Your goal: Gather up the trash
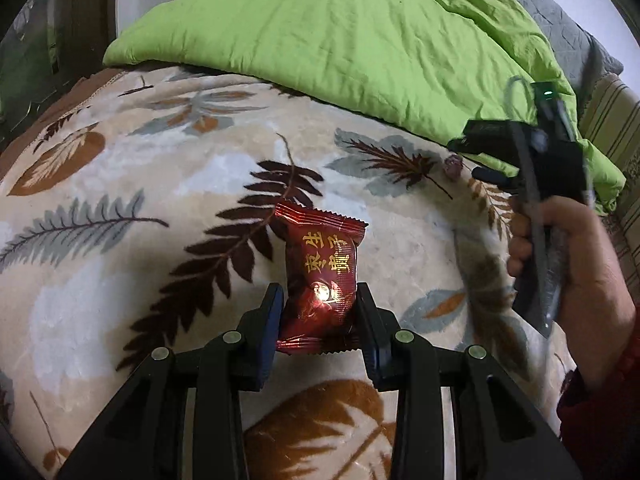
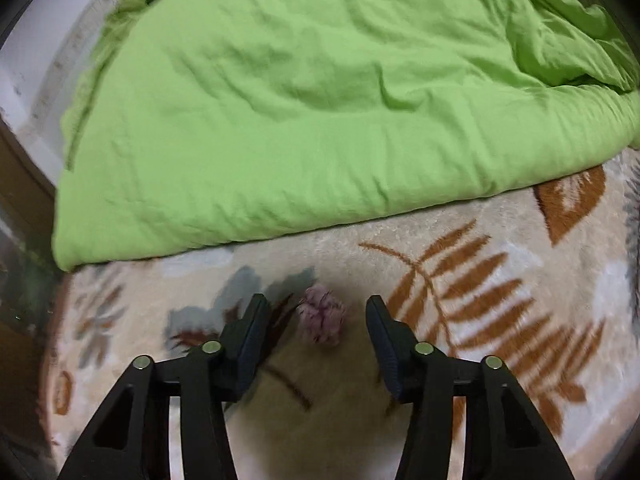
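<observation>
There, red wrapper clamped between left tongs; crumpled pink scrap between spread right tongs.

Black claws — blue pads, silver screws; dark red sleeve.

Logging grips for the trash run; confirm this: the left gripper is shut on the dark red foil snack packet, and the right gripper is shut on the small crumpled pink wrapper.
Wrong on the right gripper: the right wrist view shows it open, jaws either side of the small crumpled pink wrapper on the leaf-patterned fleece blanket. The left gripper is shut on the dark red foil snack packet.
</observation>
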A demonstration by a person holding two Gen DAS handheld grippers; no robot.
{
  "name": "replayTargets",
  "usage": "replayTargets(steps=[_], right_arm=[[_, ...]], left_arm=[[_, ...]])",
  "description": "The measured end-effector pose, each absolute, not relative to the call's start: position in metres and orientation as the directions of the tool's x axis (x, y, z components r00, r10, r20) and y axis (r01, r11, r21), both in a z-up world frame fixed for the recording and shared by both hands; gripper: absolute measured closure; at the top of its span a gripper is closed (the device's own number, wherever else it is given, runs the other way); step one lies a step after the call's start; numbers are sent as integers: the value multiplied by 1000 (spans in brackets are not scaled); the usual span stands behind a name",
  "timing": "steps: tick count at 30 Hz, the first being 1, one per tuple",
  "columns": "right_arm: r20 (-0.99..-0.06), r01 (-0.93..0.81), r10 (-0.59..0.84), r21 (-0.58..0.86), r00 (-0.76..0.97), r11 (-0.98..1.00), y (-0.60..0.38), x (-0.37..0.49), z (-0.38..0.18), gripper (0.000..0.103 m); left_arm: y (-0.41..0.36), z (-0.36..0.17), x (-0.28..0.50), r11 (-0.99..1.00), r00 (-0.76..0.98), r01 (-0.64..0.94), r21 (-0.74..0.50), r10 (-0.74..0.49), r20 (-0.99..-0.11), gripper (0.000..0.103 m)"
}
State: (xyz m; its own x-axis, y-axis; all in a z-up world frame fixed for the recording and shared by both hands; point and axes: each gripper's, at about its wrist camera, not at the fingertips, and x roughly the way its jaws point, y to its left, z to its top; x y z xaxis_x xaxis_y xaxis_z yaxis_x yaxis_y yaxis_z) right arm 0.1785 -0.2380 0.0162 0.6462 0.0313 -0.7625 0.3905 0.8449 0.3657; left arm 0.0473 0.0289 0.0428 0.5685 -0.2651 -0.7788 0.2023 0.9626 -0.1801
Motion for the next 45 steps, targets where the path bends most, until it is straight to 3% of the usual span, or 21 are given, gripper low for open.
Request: replayTargets(steps=[1, 4, 13, 27, 33, 45], right_arm=[[-779, 392, 30, 347, 626, 852, -235, 183, 10, 65], [-783, 382, -4, 299, 622, 874, -224, 179, 6, 77], [-668, 235, 34, 309, 743, 922, -184, 56, 57, 78], [-518, 106, -20, 137, 855, 985, -88, -125, 98, 78], [-515, 61, 2, 104, 857, 993, -64, -149, 93, 78], [-523, 61, -8, 83, 852, 995, -52, -148, 86, 78]], left_arm=[[30, 42, 49, 963, 565, 197, -184, -265, -781, 68], [35, 40, 53, 966, 562, 180, -186, -256, -787, 68], [34, 50, 40, 968, 617, 186, -170, -249, -746, 68], [53, 97, -66, 960, 724, 276, -40, -235, -648, 68], [77, 96, -107, 967, 758, 254, -15, -208, -619, 68], [104, 86, -101, 982, 775, 191, -10, -156, -612, 68]])
